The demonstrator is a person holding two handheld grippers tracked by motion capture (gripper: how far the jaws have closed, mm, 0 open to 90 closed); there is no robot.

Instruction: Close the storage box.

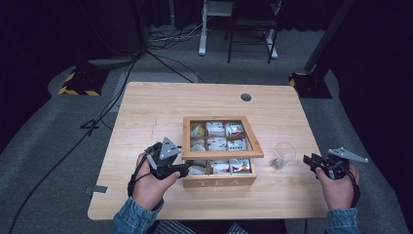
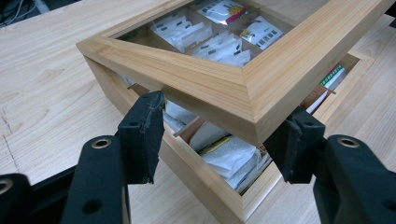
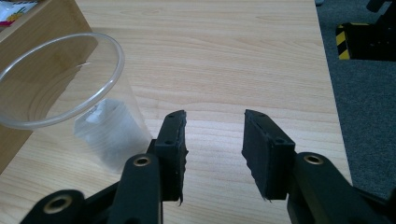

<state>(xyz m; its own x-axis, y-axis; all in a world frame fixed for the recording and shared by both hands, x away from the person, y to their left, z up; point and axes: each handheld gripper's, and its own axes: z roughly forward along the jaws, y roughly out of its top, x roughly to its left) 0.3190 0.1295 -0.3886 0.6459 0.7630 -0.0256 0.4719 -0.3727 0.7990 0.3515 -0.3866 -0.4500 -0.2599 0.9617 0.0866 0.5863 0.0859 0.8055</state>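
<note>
1. Two grippers, one wooden tea box at mid-table: we have the left gripper at the box's near-left corner, where the glass-paned lid sits raised off the base.
2. Our left jaws stand apart, straddling the lid's corner in the left gripper view. The left pad is tucked under the lid's edge; whether it bears the lid's weight we cannot tell.
3. We judge the placing deliberate: a corner gives purchase on two edges at once, and the gap beneath exposes the tea packets in their compartments.
4. Our right gripper hangs near the table's right edge, jaws apart and holding nothing, just right of a clear plastic cup.
5. That cup stands upright just beside the box's right wall, apart from it, with something pale inside.
6. Room to move: bare table lies open behind and left of the box for swinging the lid back. On the right, the cup crowds the box, and the table edge is close.
</note>
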